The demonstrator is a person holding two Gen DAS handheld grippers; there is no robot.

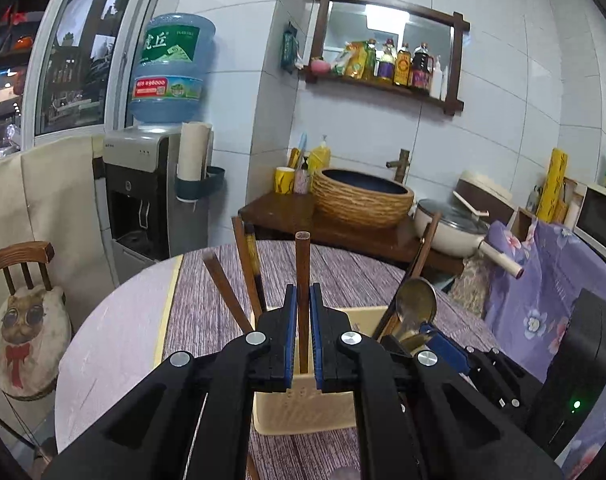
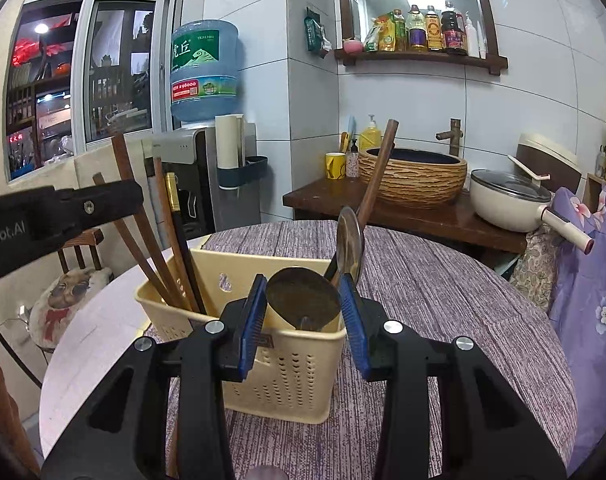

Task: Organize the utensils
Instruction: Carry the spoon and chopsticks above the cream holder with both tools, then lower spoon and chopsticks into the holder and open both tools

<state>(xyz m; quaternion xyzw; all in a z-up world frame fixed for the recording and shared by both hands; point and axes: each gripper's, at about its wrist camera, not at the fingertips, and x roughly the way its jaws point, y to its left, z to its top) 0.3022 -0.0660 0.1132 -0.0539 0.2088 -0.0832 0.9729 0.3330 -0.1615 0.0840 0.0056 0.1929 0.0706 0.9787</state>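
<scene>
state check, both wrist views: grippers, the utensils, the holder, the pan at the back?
left gripper: shut on wooden chopstick, held upright over the holder
right gripper: shut on spoon, bowl end between the pads
utensil holder: upright on the table, partly filled
loose chopsticks: leaning in the holder's left side
second spoon: standing in the holder's right side, bowl up
pan: lid on
</scene>
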